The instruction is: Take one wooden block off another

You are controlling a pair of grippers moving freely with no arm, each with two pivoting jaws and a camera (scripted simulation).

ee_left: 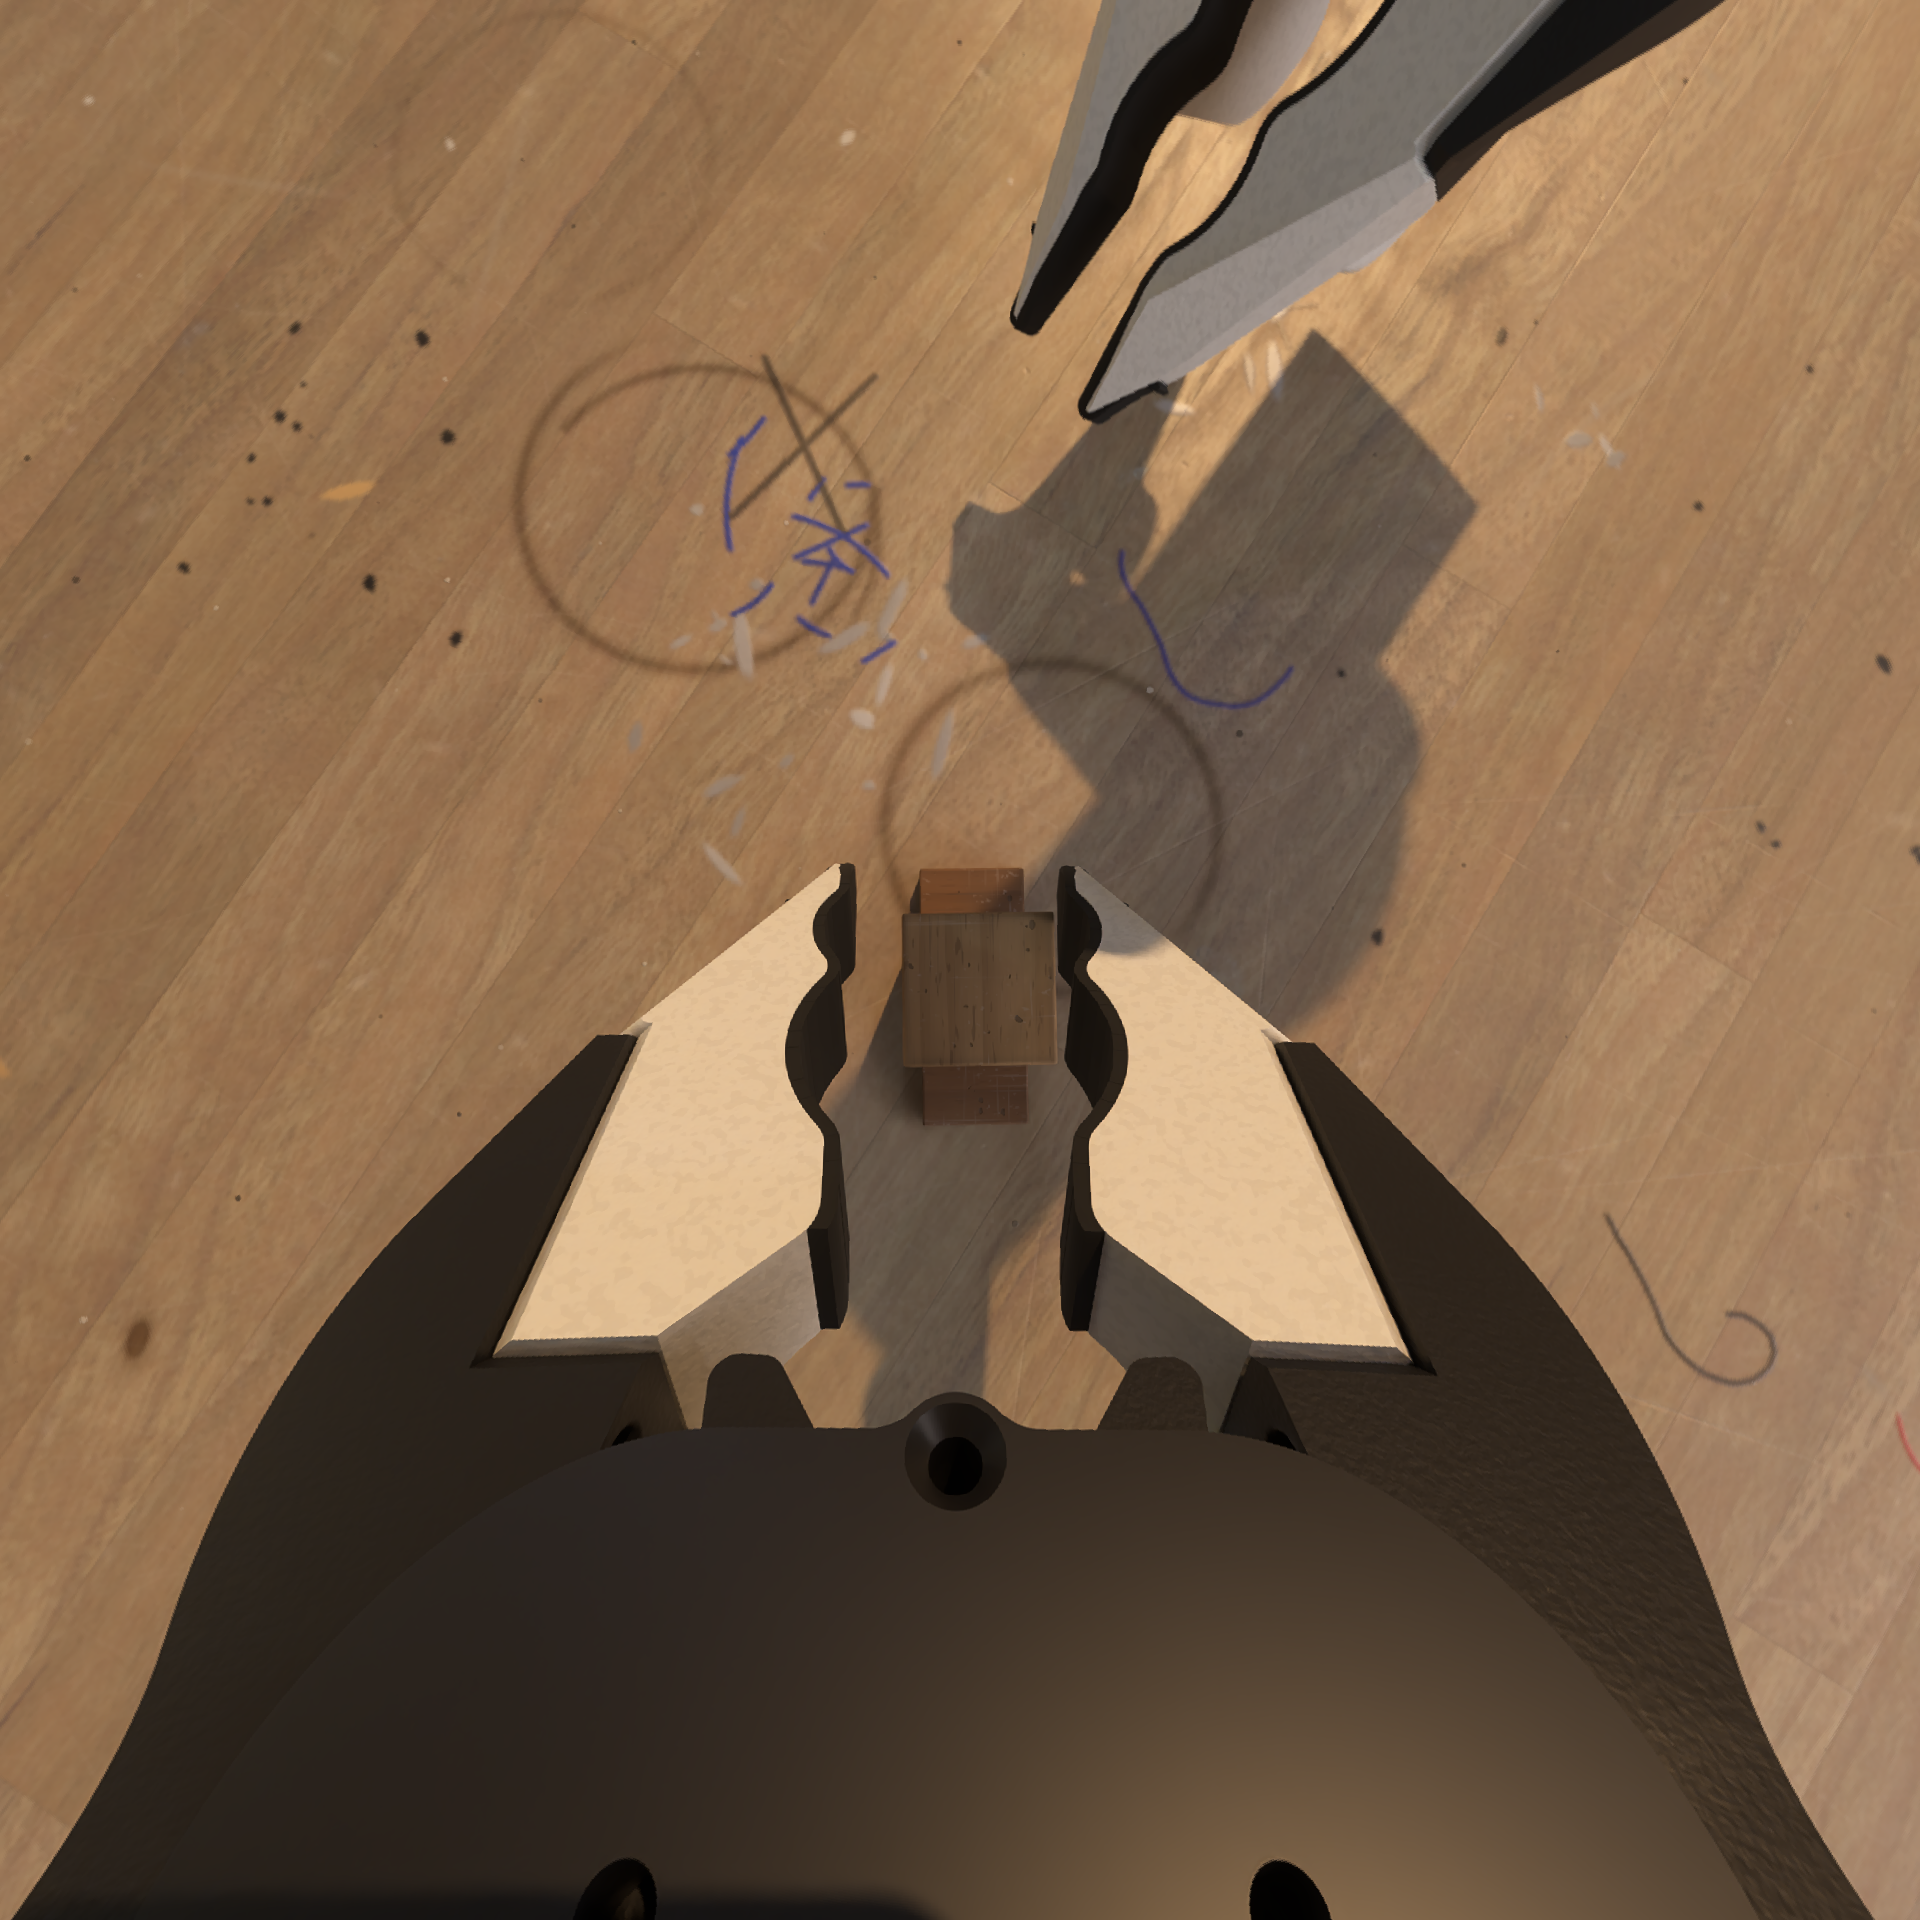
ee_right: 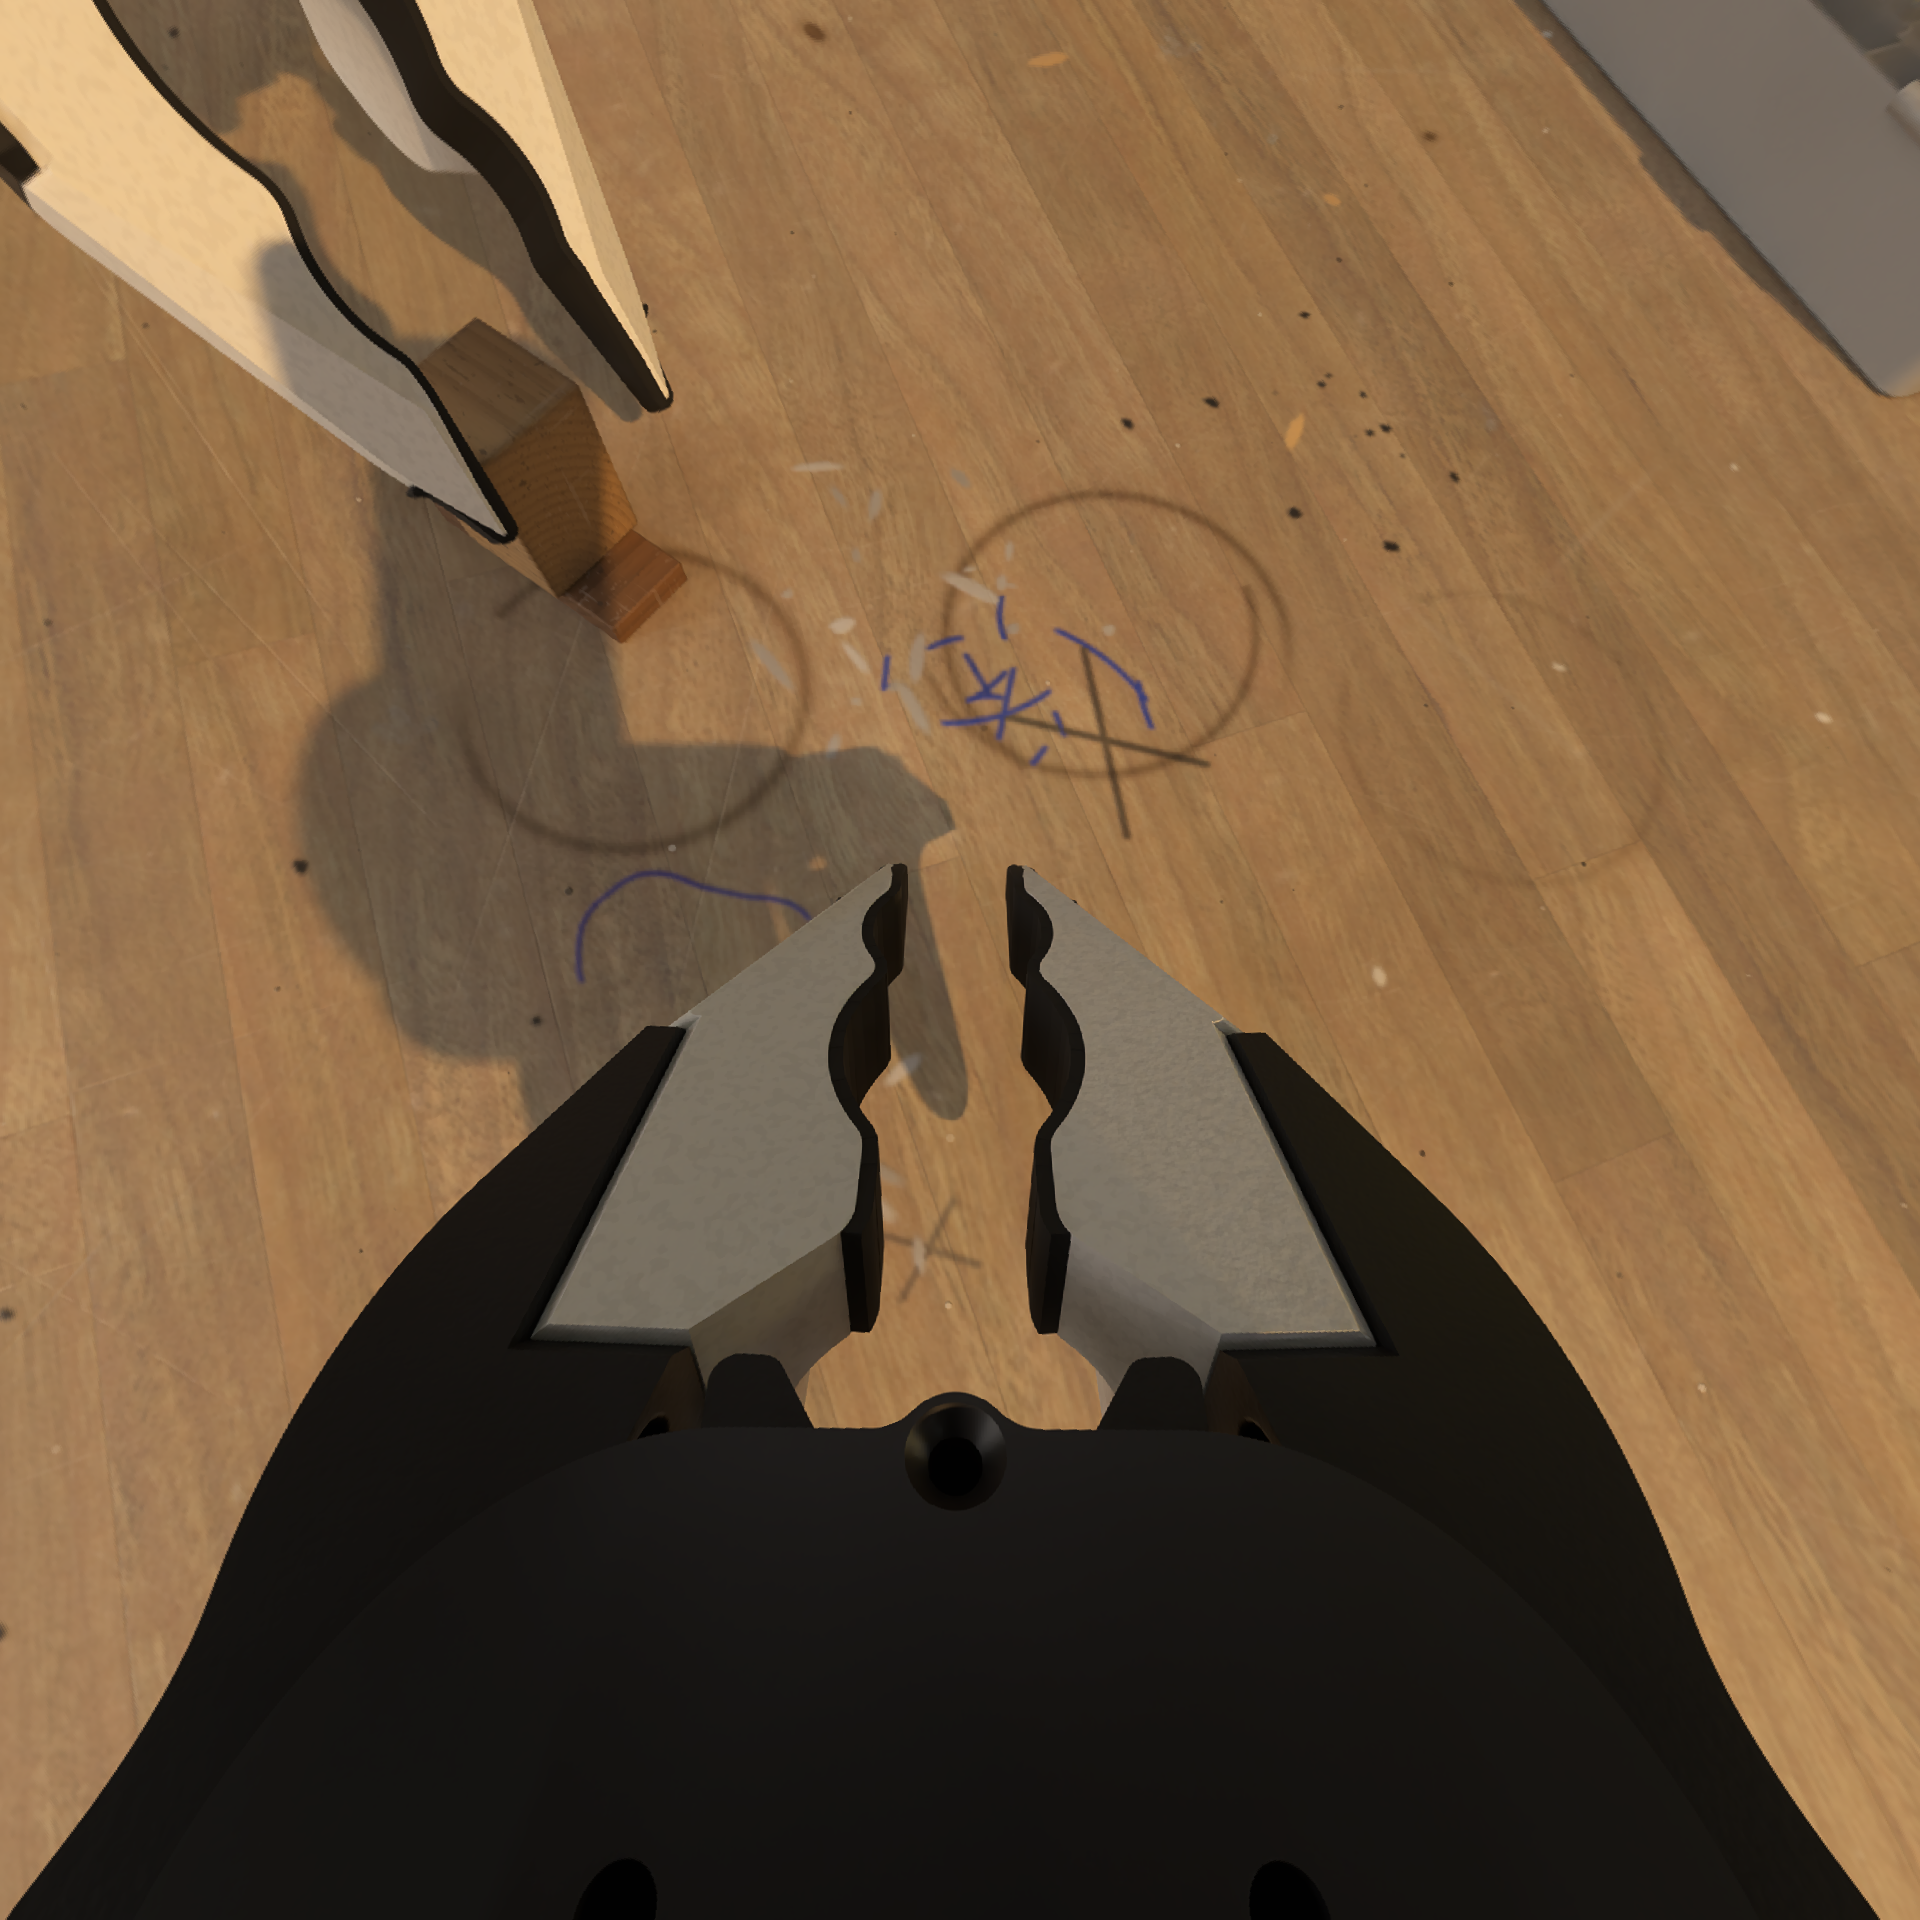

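Note:
A light wooden block (ee_left: 977, 987) lies on top of a smaller, darker reddish block (ee_left: 972, 1096) on the wooden table (ee_left: 312, 935). My left gripper (ee_left: 956, 883), with cream fingers, is open and straddles the light block from above. Its right finger is almost against the block and a gap shows on the left side. In the right wrist view the same stack shows at the upper left, light block (ee_right: 551, 468) over dark block (ee_right: 634, 592), between the left gripper's fingers (ee_right: 579, 464). My right gripper (ee_right: 956, 883), with grey fingers, is open and empty, hovering apart from the stack; it also shows in the left wrist view (ee_left: 1060, 366).
The table bears drawn dark circles (ee_left: 696, 520), blue pen scribbles (ee_right: 997, 686), small specks and the grippers' shadows. A grey flat object (ee_right: 1766, 156) lies at the far right edge of the right wrist view.

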